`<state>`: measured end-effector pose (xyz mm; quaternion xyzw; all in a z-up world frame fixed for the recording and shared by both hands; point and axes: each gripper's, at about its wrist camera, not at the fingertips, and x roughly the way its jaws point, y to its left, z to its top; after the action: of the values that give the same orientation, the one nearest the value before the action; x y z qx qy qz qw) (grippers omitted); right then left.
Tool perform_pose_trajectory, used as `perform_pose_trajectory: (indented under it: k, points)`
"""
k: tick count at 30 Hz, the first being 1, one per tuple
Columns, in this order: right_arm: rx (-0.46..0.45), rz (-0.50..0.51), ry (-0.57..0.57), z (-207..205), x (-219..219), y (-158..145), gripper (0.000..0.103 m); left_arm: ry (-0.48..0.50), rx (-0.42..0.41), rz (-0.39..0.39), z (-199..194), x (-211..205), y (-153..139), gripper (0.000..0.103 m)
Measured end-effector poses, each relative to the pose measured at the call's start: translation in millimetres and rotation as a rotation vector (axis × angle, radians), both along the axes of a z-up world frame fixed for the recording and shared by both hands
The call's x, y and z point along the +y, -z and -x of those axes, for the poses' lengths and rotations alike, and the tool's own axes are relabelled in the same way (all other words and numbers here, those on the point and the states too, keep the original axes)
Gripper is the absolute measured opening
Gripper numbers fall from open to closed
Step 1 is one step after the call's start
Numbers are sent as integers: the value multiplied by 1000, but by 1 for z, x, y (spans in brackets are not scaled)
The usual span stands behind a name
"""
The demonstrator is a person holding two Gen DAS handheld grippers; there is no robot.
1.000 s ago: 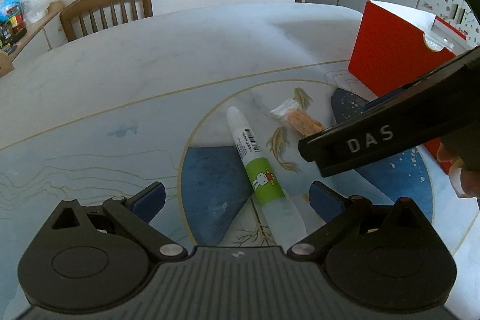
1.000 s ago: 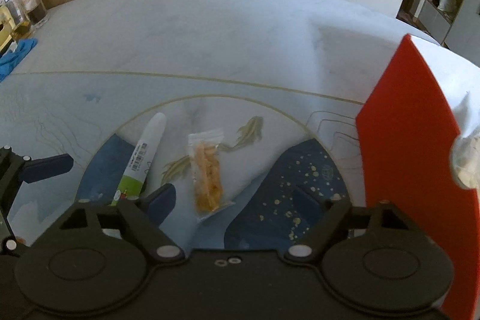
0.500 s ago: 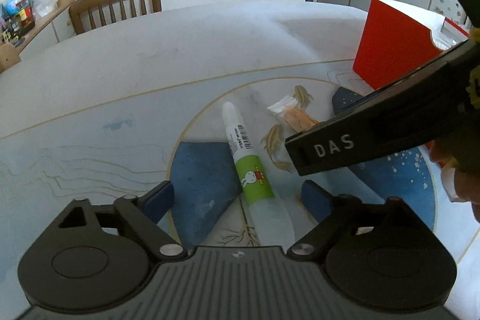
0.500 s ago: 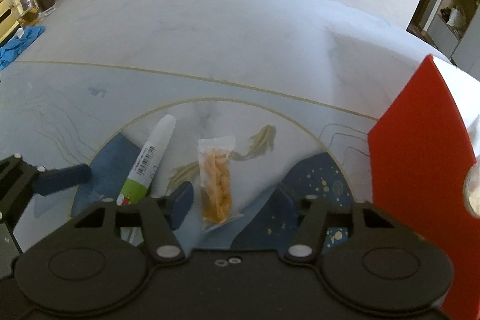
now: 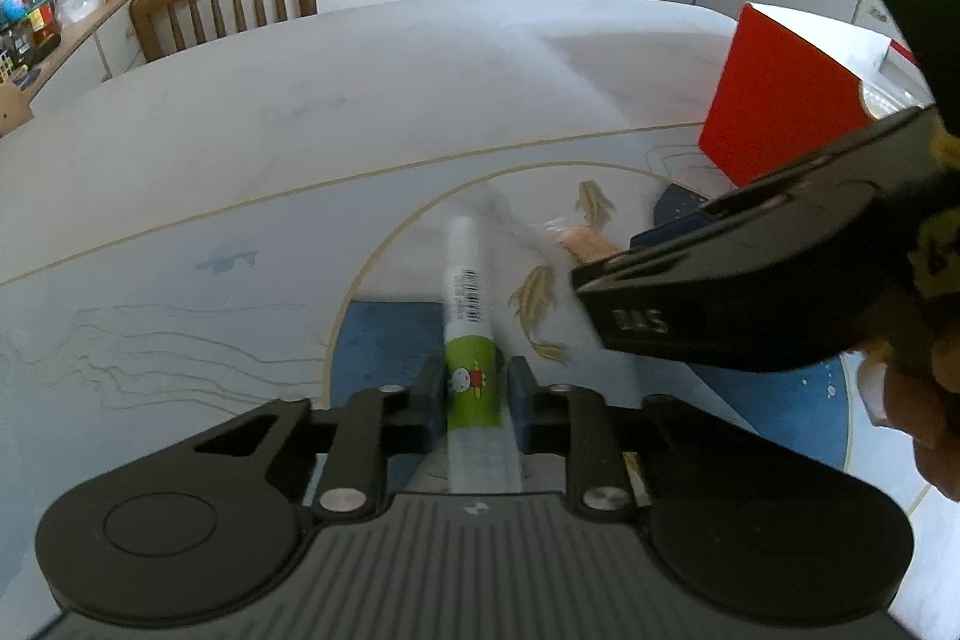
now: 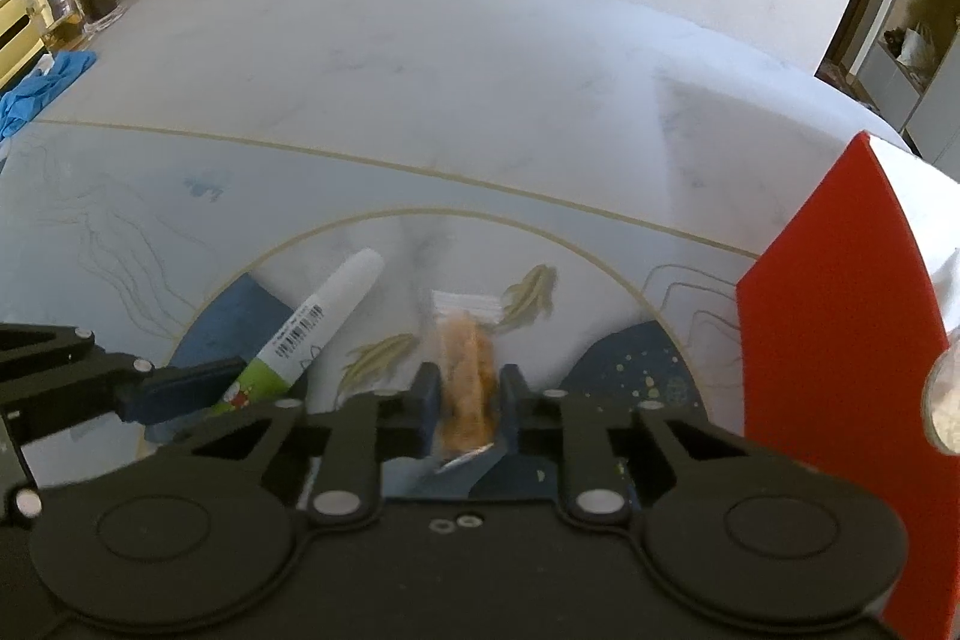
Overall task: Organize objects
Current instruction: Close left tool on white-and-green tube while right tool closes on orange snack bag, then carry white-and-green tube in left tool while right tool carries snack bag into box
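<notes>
Left gripper [image 5: 471, 394] fingers clenched on a glue pen [image 5: 471, 340] with barcode and green cartoon label, pointing toward 12 o'clock, right gripper [image 6: 467, 394] marked "DAS", fingers clamped on an orange snack packet [image 6: 467, 370], red box [image 6: 840, 370] at 3 o'clock on the desk [image 6: 420, 88]

patterned table [image 6: 420, 100], marker [image 5: 471, 316], snack packet [image 6: 468, 370], red box [image 5: 780, 112]

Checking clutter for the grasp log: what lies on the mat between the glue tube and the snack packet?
Right wrist view: no object between glue tube and snack packet, only a fish printed on the mat.
</notes>
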<state>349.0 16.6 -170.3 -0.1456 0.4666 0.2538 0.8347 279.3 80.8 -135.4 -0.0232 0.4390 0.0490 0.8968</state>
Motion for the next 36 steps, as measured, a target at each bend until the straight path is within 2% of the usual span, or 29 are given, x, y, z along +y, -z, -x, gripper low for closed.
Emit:
perform_pose_trajectory:
  k: [6,17,20,26,30,36]
  points:
    - [20,-35,33,4,-13,-6,18,-12,15,40,-3,9,-3,17]
    - [34,-110,70,36,-43,-40,18,-65,29,160,14,20,-14,16]
    - [32,-131,70,45,-50,-50,18,-56,21,183,23,19,-24,16]
    - [0,-165,64,62,-68,-74,18,-13,-22,180,41,9,-48,16]
    - [10,-207,96,64,-87,-89,18,-5,-76,185,54,3,-71,16]
    - [-27,-226,149,66,-117,-108,18,35,-130,190,59,-15,-103,16]
